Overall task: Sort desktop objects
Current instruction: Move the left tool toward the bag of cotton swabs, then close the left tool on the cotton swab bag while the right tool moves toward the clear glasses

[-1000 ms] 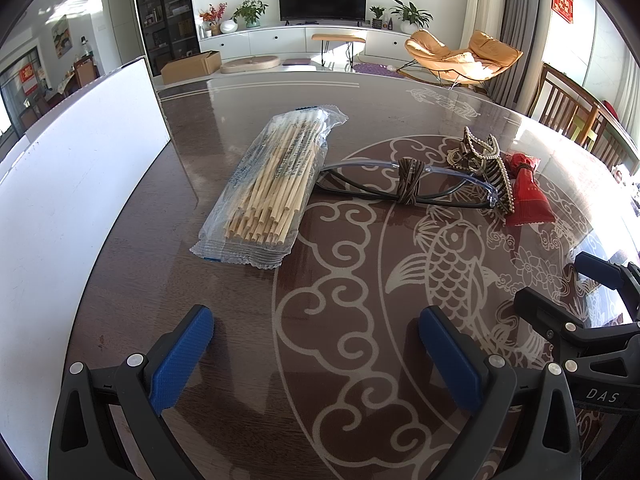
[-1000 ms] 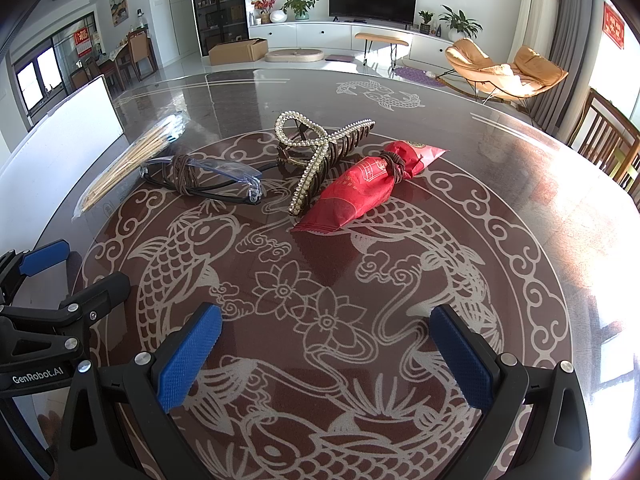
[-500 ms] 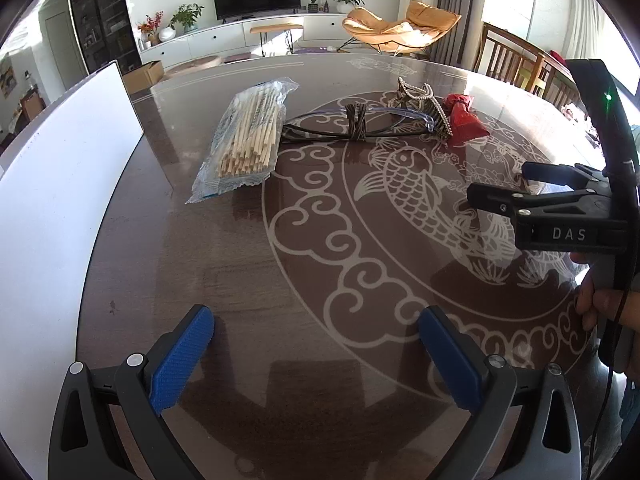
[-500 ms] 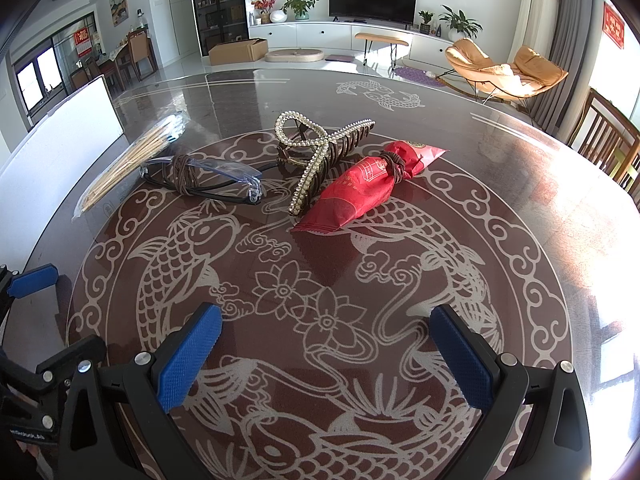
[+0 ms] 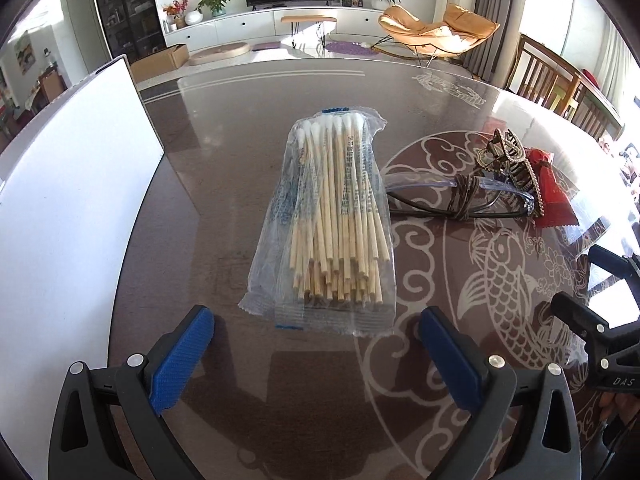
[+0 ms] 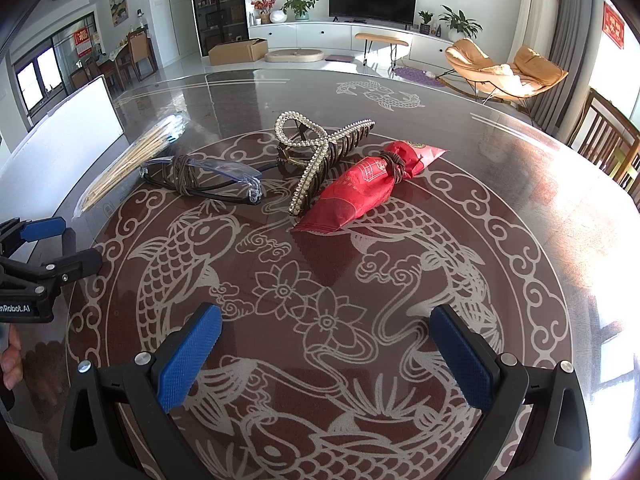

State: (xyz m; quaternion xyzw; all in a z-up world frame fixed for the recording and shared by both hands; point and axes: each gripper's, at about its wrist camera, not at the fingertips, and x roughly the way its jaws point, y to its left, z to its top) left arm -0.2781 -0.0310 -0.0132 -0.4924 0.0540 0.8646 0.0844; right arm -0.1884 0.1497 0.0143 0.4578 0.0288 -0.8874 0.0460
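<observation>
Left wrist view: a living room surrounds the glossy dark brown table (image 5: 248, 92) with pale koi patterns. The clear plastic packet of wooden cotton swabs (image 5: 332, 216) now lies centred, nearer than before. Left gripper (image 5: 316, 354) and right gripper (image 6: 326, 346) jaws gape wide, empty.

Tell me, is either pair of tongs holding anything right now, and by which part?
Nothing is held. The left tongs are open, just short of the swab pack. The right tongs are open over bare table.

bright daylight from the right glares off the glossy table (image 6: 560, 208); fisheye edges bend, sharp focus.
</observation>
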